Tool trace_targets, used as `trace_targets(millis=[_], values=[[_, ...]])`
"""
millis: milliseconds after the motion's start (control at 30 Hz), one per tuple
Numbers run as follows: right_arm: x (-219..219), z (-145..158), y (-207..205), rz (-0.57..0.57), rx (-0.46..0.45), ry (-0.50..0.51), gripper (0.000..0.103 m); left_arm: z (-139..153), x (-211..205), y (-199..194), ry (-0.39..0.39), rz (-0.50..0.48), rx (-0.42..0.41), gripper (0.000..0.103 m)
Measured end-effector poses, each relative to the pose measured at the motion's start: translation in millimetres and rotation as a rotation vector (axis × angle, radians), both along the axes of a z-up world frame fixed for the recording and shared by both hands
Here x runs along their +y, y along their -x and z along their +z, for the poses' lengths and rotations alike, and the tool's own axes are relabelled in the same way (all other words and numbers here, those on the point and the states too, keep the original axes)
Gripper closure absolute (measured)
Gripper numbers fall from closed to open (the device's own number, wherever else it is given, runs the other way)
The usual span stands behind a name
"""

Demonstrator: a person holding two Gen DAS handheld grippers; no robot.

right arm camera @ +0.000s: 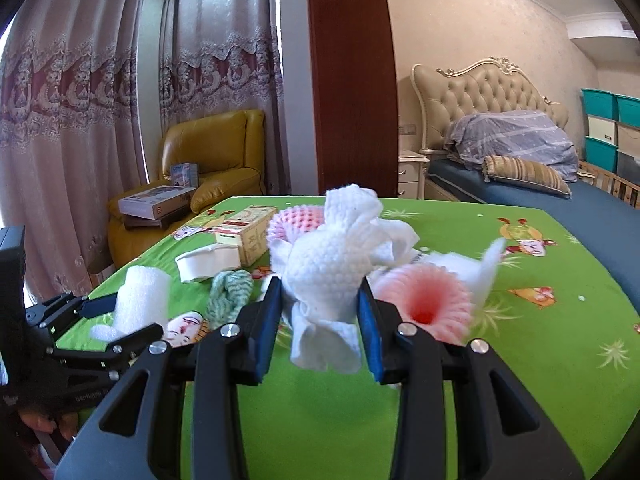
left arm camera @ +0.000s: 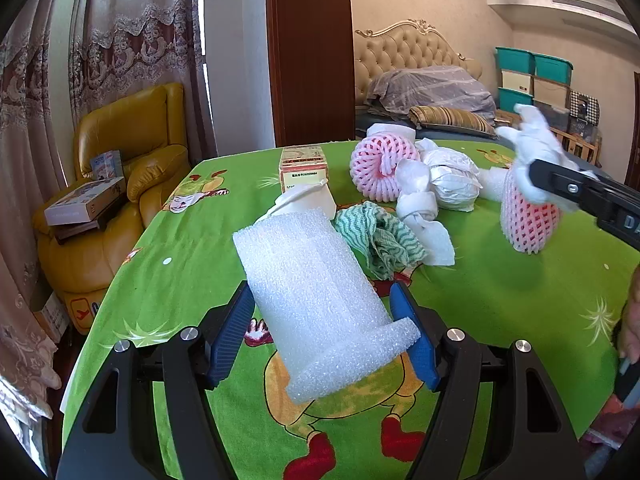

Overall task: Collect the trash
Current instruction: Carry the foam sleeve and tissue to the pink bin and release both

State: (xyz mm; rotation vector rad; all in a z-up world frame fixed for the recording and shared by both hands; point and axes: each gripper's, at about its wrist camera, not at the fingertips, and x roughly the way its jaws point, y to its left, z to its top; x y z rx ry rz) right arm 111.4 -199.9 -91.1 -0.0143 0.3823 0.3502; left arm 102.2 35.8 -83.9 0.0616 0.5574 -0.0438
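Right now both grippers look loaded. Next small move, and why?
Probably lift both loads clear of the green tablecloth and carry them off; no bin shows in either view. The left gripper is clamped on the white foam sheet, the right gripper on a crumpled paper towel, with a pink foam net hanging at it. Neither can take more.

White foam roll point(left arm camera: 316, 300) gripped, perhaps tilted

The pink foam net point(right arm camera: 426, 300) beside the right tongs point(right arm camera: 320, 320) is motion-blurred, partly hidden behind them.
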Motion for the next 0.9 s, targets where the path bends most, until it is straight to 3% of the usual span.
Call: trace_targets(millis=[267, 400, 533, 633, 900], values=[[-63, -8, 23, -0.093, 0.006, 0.0, 0.067, 1, 0, 0, 0.001, -0.002, -0.003, 0.036], [-88, -11, 39, -0.129, -0.002, 0.041, 0.067, 4, -12, 5, -0.039, -0.033, -0.003, 0.036], [-114, -20, 50, -0.166, 0.012, 0.052, 0.067, 14, -40, 13, 0.026, -0.139, -0.005, 0.036], [-136, -22, 56, -0.188, 0.017, 0.007, 0.067, 23, -71, 18, 0.007, -0.227, -0.045, 0.036], [-162, -1, 80, -0.177, -0.083, -0.06, 0.067, 35, -139, 11, 0.025, -0.404, -0.038, 0.036]])
